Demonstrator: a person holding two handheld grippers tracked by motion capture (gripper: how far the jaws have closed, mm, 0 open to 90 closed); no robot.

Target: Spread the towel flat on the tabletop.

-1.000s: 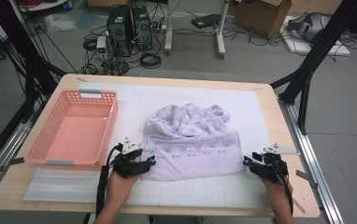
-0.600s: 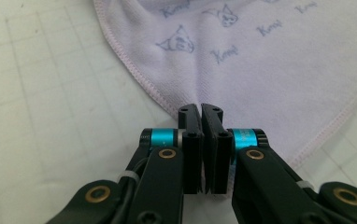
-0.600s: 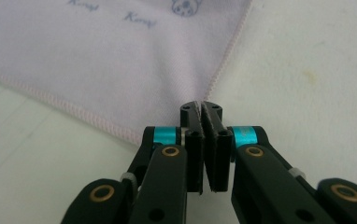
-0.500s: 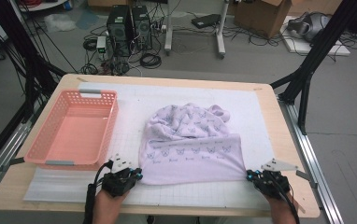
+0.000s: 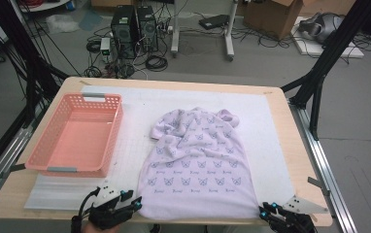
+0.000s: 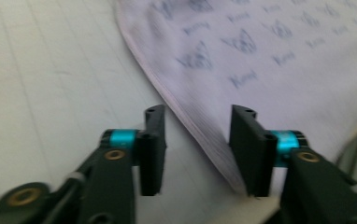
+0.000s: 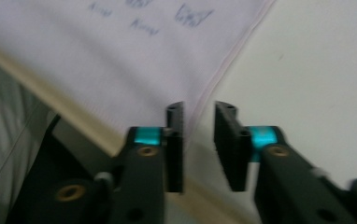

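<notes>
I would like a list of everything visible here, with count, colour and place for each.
garment: one, pale lilac with small blue prints, spread flat on the mat, its hem at the near table edge
basket: one, salmon pink, on the left side of the table
mat: one, white, covering the tabletop
table: one, light wood
left tool: one, black, open, at the garment's near left corner
right tool: one, black, open, at the near right corner

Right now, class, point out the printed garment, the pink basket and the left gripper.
printed garment [image 5: 198, 170], high view, middle of the flat fabric.
pink basket [image 5: 117, 127], high view, right-hand wall.
left gripper [image 6: 196, 140], left gripper view, gap between the open jaws.
</notes>
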